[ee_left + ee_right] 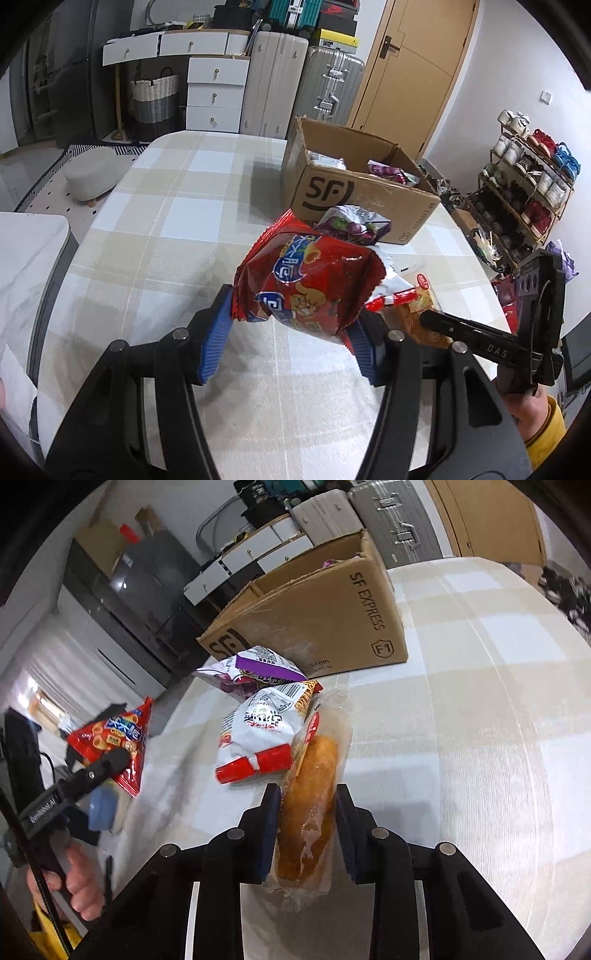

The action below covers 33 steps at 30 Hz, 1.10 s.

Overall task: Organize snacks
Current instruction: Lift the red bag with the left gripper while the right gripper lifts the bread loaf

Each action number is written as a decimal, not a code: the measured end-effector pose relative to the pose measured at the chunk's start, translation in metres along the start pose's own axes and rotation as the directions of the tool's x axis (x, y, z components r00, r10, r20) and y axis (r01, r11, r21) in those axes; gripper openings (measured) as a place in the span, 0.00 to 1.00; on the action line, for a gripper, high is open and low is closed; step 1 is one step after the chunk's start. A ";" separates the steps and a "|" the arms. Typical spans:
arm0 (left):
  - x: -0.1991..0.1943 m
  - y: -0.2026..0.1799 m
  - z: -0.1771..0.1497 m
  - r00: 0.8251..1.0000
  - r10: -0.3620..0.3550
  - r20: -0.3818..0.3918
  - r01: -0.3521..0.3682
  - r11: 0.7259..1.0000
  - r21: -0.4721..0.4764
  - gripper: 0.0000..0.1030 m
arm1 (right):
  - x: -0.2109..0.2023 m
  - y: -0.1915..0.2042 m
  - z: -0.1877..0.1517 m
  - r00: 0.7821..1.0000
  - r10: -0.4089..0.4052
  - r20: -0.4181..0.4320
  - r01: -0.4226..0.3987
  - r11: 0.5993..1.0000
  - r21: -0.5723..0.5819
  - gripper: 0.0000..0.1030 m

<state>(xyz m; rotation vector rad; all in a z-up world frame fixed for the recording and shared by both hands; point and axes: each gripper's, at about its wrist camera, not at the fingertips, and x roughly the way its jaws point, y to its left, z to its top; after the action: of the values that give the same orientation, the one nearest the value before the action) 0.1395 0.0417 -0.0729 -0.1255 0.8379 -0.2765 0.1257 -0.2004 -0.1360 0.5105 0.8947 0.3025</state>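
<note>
A: Left wrist view: what does the left gripper (pixel 291 332) hold?
B: It is clenched on the red snack bag (pixel 306 280), lifted off the tabletop (pixel 155 236); the cardboard box (pixel 354 192) sits beyond.
A: And the right gripper (pixel 307 834)?
B: Clamped on the wrapped bread (pixel 310 805); a white packet (pixel 264 738) lies just ahead-left.

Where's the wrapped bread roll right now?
The wrapped bread roll is pinched between the right gripper fingers, low in the right wrist view, beside the white snack bag and in front of the SF Express box.
</note>
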 end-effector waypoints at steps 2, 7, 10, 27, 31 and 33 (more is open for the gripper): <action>-0.007 -0.002 -0.003 1.000 -0.005 0.007 0.005 1.000 0.001 0.54 | -0.003 0.001 -0.006 1.000 0.020 0.005 -0.020 1.000 0.023 0.28; -0.026 -0.009 -0.009 1.000 -0.014 0.026 0.013 1.000 0.012 0.54 | -0.017 0.009 -0.021 1.000 0.000 0.013 0.000 1.000 -0.006 0.28; -0.034 -0.014 -0.013 0.999 -0.020 0.033 0.019 1.000 0.018 0.54 | -0.020 0.022 -0.032 0.998 -0.055 -0.004 0.054 0.996 -0.076 0.27; -0.052 -0.014 -0.024 0.999 -0.026 0.036 0.026 1.000 -0.006 0.54 | 0.020 0.063 -0.043 0.951 -0.297 -0.090 0.240 0.888 -0.392 0.36; -0.056 -0.014 -0.024 0.999 -0.022 0.048 0.021 1.000 0.002 0.54 | 0.019 0.067 -0.045 0.954 -0.288 -0.087 0.229 0.881 -0.415 0.35; -0.060 -0.016 -0.023 0.998 -0.020 0.057 0.019 1.000 0.006 0.54 | 0.012 0.068 -0.047 0.966 -0.245 -0.083 0.194 0.900 -0.391 0.35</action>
<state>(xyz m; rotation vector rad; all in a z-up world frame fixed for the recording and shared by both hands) 0.0814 0.0439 -0.0416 -0.1359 0.7800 -0.2924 0.0926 -0.1241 -0.1317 0.0262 0.9828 0.2959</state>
